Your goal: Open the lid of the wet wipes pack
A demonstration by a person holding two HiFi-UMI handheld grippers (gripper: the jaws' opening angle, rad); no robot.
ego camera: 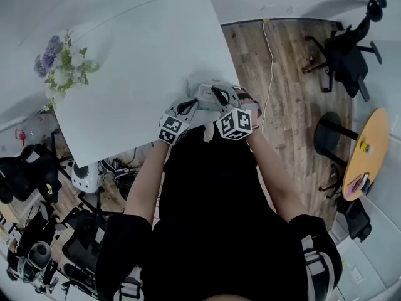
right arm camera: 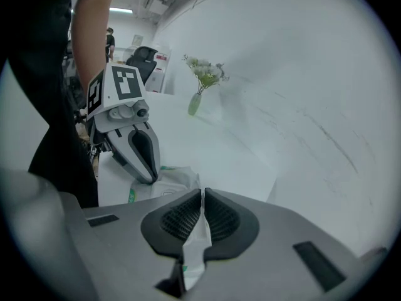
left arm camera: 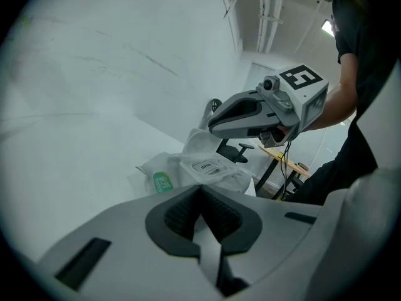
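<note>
The pack [left arm camera: 164, 179] lies on the table [ego camera: 138, 74], close to its near corner and just ahead of both tongs. It stretches between them, so its long axis runs from one pair to the other. The lid [left arm camera: 205, 166] faces up in the middle of the top side. It lies flat and closed, with the word OPEN on it.

The left tongs [left arm camera: 202, 190] have the jaws together on a thin pale strip, which looks like the film edge at the pack's nearer end. The right tongs [right arm camera: 203, 192] are closed on the film at the opposite end, with white wrapper and green print pinched between the pads. The film at that end stands up a little from the table.
</note>
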